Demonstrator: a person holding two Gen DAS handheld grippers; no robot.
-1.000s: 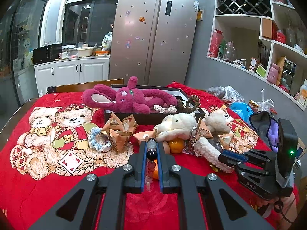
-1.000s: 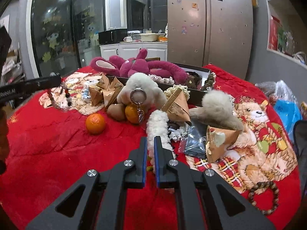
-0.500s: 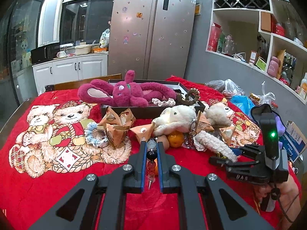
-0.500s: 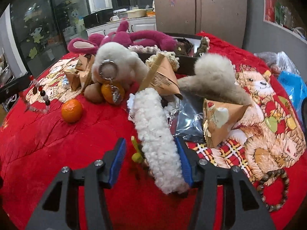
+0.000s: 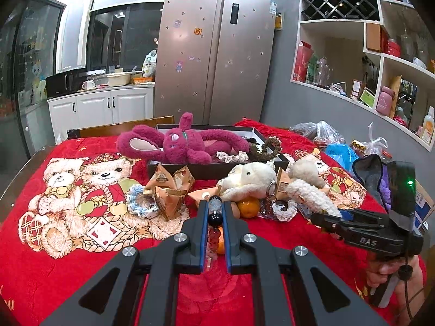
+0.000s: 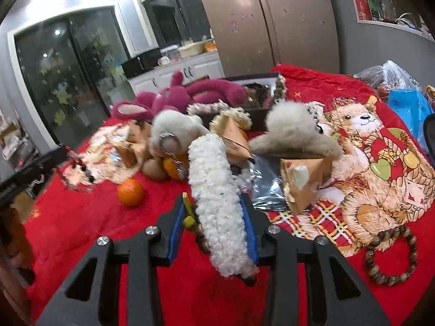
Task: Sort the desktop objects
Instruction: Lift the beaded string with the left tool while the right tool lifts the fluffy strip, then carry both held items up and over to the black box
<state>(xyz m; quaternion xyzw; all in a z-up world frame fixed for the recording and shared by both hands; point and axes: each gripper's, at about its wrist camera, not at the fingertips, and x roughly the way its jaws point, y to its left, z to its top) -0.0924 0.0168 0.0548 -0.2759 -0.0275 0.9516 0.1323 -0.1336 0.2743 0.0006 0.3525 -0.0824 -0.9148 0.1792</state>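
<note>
On a table under a red teddy-bear-print cloth (image 5: 68, 266), my left gripper (image 5: 214, 212) stands pressed together, pinching a string of dark, clear and red beads (image 5: 214, 220) that hangs between its blue pads. My right gripper (image 6: 214, 217) is closing its jaws around a long fluffy white woolly toy (image 6: 217, 190); the right pad touches the fleece, while a gap with a small yellow-green piece shows at the left pad. Behind it lie an orange mandarin (image 6: 131, 192), tan pyramid-shaped paper packets (image 6: 301, 182) and a brown wooden bead bracelet (image 6: 391, 255). A magenta plush rabbit (image 5: 179, 144) sprawls in a shallow black box (image 5: 217, 167) at the far edge.
</note>
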